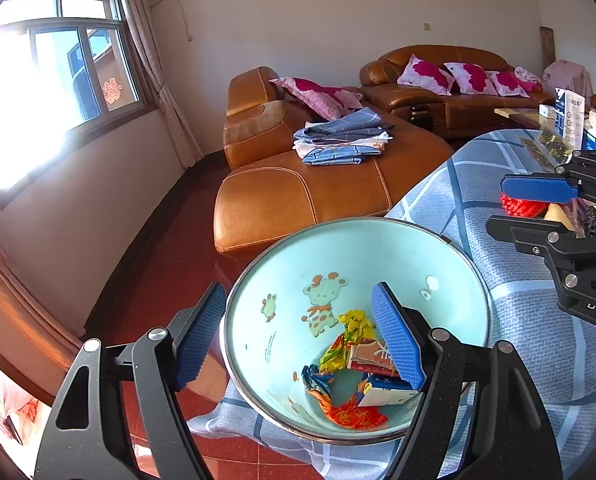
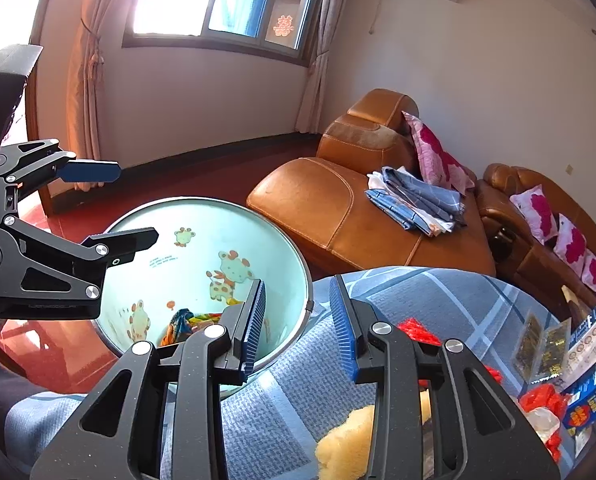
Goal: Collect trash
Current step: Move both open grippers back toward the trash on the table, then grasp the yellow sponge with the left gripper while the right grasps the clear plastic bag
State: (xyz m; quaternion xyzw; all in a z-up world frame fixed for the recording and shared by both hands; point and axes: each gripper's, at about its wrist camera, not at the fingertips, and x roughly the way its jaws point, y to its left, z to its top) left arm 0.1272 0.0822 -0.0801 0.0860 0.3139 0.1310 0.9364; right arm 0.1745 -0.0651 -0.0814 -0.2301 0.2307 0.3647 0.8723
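The left gripper [image 1: 298,338] has its jaws set wide, one on each side of the rim of a pale blue basin [image 1: 378,248]; whether the pads press on the rim cannot be told. The basin, printed with cartoon giraffes, sits at the edge of a table covered by a blue checked cloth [image 1: 518,320]. Trash already lies in the bottom of the basin: crumpled yellow and orange wrappers [image 1: 352,414] and a small carton [image 1: 386,394].

The right gripper [image 2: 298,326] hovers over the cloth just beside the basin [image 2: 201,220]. Its jaws stand narrow and are opening, with nothing between them.

More trash remains on the table behind and to the right of the right gripper: a yellow sponge-like piece [image 2: 344,440], red mesh [image 2: 418,330], red plastic scraps [image 2: 544,398] and printed packets [image 2: 546,346].

A brown leather sofa [image 2: 330,208] stands beyond the table, with folded cloths [image 2: 418,196] on its seat.
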